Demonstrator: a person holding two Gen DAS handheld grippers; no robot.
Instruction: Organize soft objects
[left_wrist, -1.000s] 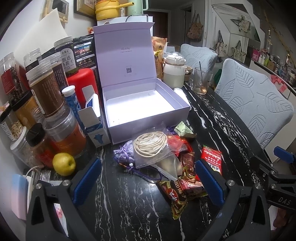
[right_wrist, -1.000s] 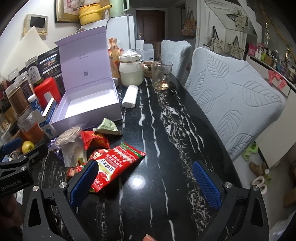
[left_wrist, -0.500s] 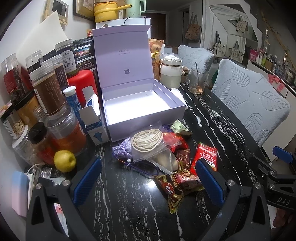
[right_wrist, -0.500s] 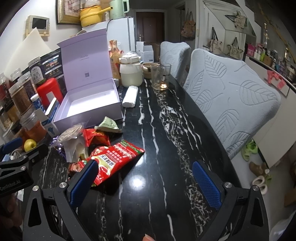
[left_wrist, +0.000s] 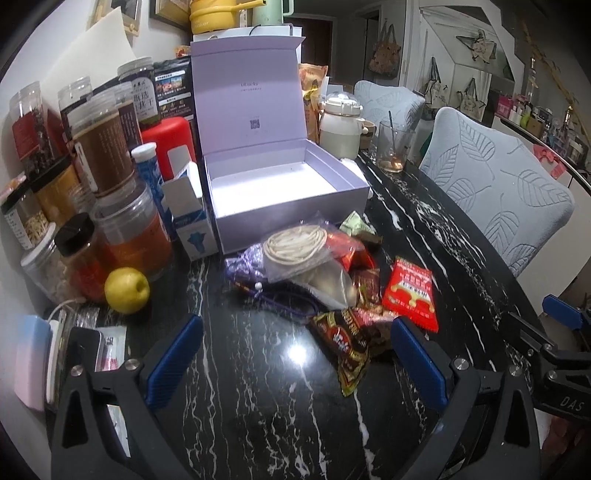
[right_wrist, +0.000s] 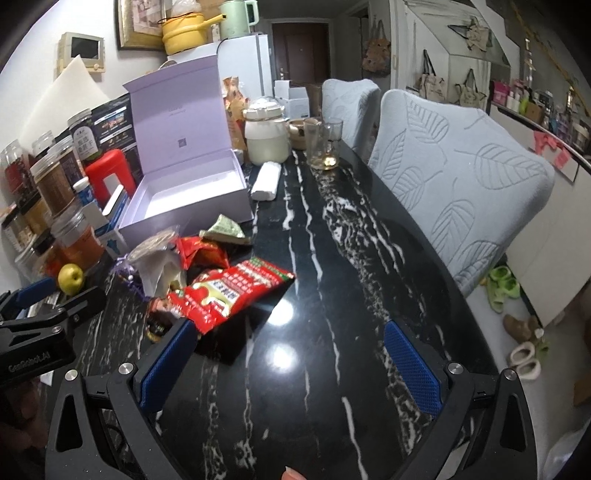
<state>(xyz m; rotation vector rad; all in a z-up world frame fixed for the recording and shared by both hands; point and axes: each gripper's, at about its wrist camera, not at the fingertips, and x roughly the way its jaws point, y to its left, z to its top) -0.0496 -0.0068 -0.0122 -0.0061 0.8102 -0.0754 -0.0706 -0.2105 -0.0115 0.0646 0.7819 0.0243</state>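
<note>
1. The black marble table (left_wrist: 258, 413) carries everything; along its far left side stands the lilac box (left_wrist: 284, 199), lid up and tray bare, which I judge to be where the soft things are meant to go.
2. Just in front of the box lies the heap of soft objects: a clear bag of coiled cord (left_wrist: 295, 245), a purple pouch (left_wrist: 243, 264) beside it, a red snack packet (left_wrist: 410, 291) at the heap's right edge, a dark wrapper (left_wrist: 343, 343) at its near edge, and a small green sachet (right_wrist: 223, 230) nearest the box.
3. The left gripper (left_wrist: 295, 356) hangs released, its blue pads spread wide with nothing between them; the heap lies straight ahead of it and the dark wrapper is the closest piece, just beyond the fingertips and a little right of centre.
4. The right gripper (right_wrist: 288, 373) is likewise released and empty; the heap sits forward and to its left, the red snack packet (right_wrist: 229, 295) reaching almost to its left fingertip (right_wrist: 166, 363).
5. That packet's long axis runs slantwise, from near-left to far-right in the right wrist view; a grasp across its narrow width would seem the easier one.
6. Judged on nearness alone, either hand could begin; the left faces the heap more squarely, with the box directly behind it.
</note>
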